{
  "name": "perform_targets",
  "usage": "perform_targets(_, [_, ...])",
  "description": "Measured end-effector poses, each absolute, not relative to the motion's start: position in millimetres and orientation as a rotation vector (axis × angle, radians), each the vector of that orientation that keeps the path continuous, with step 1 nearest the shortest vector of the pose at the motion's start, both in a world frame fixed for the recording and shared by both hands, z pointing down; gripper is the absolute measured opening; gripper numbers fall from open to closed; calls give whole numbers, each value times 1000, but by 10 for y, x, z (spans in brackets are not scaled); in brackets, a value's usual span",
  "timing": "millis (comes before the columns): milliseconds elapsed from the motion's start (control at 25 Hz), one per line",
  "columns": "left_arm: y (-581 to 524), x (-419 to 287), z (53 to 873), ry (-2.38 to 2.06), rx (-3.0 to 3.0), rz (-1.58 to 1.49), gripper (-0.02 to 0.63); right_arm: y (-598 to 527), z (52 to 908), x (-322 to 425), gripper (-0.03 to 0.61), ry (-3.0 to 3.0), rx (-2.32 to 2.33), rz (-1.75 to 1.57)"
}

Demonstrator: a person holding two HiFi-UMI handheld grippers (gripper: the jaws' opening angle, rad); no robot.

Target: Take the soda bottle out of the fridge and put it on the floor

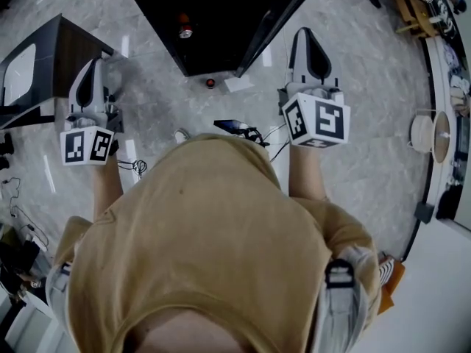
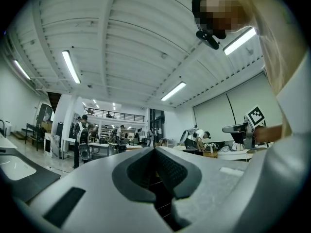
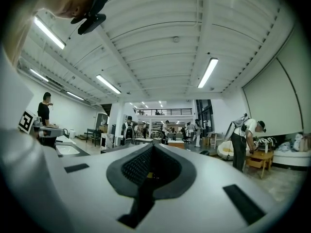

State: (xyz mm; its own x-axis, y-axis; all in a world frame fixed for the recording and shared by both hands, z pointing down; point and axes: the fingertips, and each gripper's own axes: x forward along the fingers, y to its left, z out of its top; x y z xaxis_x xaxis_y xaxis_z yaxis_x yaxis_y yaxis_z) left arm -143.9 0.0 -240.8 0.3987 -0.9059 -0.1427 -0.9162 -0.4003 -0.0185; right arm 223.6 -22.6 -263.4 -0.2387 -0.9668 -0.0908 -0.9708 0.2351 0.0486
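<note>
Marble floor (image 1: 368, 168), roomy | likely fridge (image 1: 221, 43) corner between left gripper (image 1: 94, 65), right gripper (image 1: 306, 35) | both together, empty

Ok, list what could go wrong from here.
The left gripper and right gripper are both shut and empty, so a reach into the black fridge would likely bump the bottle rather than grasp it. Loose cables lie on the floor before the fridge: a trip or snag hazard.

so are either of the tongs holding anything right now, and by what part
Nothing is held. The left tongs and the right tongs are both shut, with nothing between them.
</note>
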Motion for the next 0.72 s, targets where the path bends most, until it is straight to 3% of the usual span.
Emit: perform_targets(720, [-43, -1421, -2533, 1645, -2530, 156, -5, -76, -2688, 2547, 0, 2380, -1976, 144])
